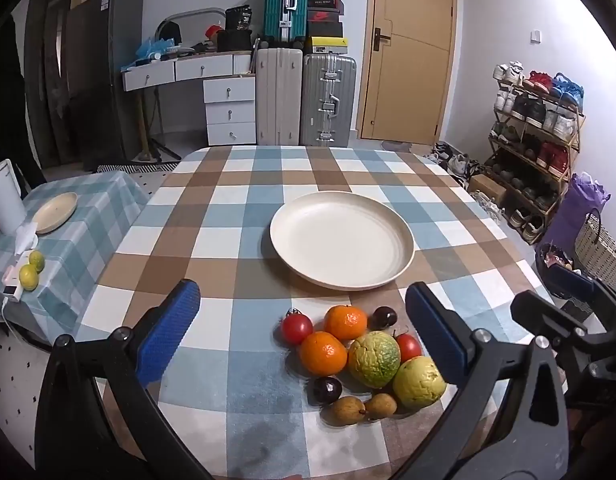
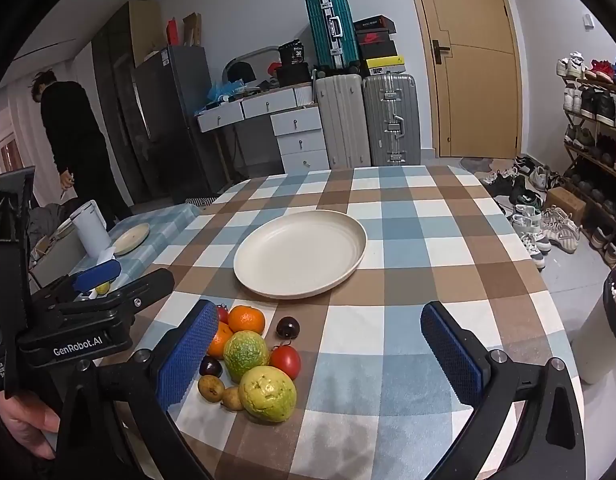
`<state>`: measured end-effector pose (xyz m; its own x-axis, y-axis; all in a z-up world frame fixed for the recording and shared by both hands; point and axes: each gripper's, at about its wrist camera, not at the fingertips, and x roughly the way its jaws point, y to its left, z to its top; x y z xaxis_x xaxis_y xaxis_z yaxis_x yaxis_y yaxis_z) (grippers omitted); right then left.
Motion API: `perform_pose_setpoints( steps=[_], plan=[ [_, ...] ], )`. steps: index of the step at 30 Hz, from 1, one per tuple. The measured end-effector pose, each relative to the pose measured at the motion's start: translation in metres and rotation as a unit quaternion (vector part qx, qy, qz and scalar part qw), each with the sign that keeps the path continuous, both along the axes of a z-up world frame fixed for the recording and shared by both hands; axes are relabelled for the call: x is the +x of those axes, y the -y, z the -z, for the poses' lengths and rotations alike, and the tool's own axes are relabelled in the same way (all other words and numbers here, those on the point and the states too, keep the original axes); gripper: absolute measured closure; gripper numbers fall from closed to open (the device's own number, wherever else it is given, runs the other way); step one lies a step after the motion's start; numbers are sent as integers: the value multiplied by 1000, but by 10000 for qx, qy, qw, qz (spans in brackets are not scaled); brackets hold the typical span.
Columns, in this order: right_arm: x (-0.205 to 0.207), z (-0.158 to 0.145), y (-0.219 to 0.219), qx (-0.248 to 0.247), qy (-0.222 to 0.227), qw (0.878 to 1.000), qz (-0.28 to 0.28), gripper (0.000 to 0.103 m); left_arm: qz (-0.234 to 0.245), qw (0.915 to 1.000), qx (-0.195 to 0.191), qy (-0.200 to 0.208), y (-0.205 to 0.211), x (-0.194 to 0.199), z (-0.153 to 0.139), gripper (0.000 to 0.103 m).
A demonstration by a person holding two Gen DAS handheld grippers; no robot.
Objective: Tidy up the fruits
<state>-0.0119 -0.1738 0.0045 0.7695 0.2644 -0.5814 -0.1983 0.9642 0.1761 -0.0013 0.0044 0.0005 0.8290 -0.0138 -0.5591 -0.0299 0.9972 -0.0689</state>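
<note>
1. Here, the largest thing is the table under a checked blue, brown and white cloth (image 1: 236, 240), which fills the middle of both wrist views.
2. A round cream plate with a raised rim (image 1: 342, 276) sits near the table's centre with nothing on it.
3. The left gripper, black-framed with blue ridged pads (image 1: 304, 332), hovers low over the near part of the table with its jaws spread fully wide and nothing between the pads; the fruit lies below and ahead of it.
4. The right gripper of the same build (image 2: 320, 356) hangs beside it, jaws likewise fully apart and gripping nothing.
5. A cluster of fruit lies on the cloth just nearer than the plate, well apart from its rim.
6. Two bumpy yellow-green guavas (image 1: 374, 358) are the biggest pieces, one beside the other.
7. Two orange mandarins (image 1: 345, 322) touch each other behind them.
8. Two red tomatoes with green stems (image 1: 297, 328) flank the group.
9. Two dark purple plums (image 1: 327, 390) and two small brown pears (image 1: 348, 410) complete it, the pears nearest the camera.
</note>
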Motion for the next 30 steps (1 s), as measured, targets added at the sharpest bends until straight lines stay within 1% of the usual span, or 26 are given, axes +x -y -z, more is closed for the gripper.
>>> perform_pose_setpoints(
  steps=[4,5,7,14,30],
  plan=[
    [2,2,0,-60,-28,10000,-14,0,23,10000,-34,-57,-5,-2,1,0],
    [3,0,-1,-67,-30,10000,4,0,12,10000,4,-65,2,-4,0,0],
    [3,-1,0,-51,-55,10000,-7,0,0,10000,19,-54,1,-7,-1,0],
    [1,-1,0,-47,-28,10000,0,0,4,10000,35,-74,4,1,0,0],
    [0,-1,0,-52,-41,10000,1,0,-19,9999,21,-97,5,0,2,0]
  ],
)
